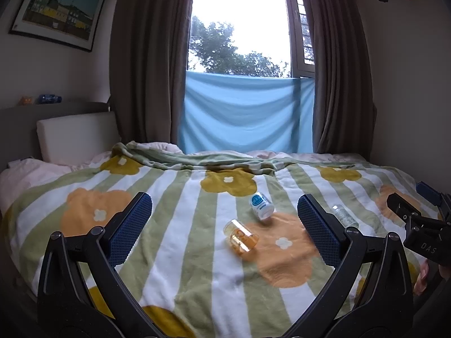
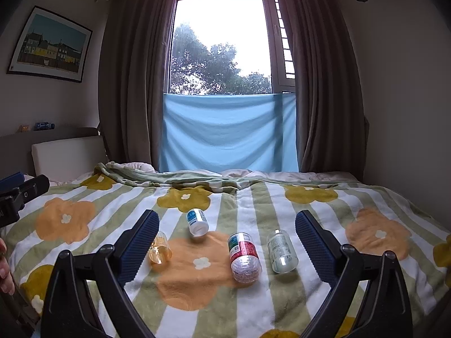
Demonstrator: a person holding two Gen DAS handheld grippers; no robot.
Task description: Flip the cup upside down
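Observation:
Several small cups lie on their sides on a flowered blanket (image 2: 197, 321). An orange translucent cup (image 1: 241, 236) lies below and between the fingertips of my open left gripper (image 1: 224, 200), not touched. Just beyond it is a white cup with a blue label (image 1: 262, 205). A clear cup (image 1: 345, 217) shows partly behind the left gripper's right finger. My right gripper (image 2: 227, 215) is open above the blanket. A red-labelled clear cup (image 2: 243, 256) and a grey-labelled clear cup (image 2: 282, 250) lie between its fingers. The white cup (image 2: 197, 222) lies farther off, and its left finger partly hides the orange cup (image 2: 160, 249).
The bed fills the foreground. A white headboard cushion (image 2: 67, 155) stands at the left. Brown curtains (image 2: 132, 84) and a blue cloth (image 2: 228, 132) hang at the window behind. A person's fingers (image 2: 4, 267) show at the left edge.

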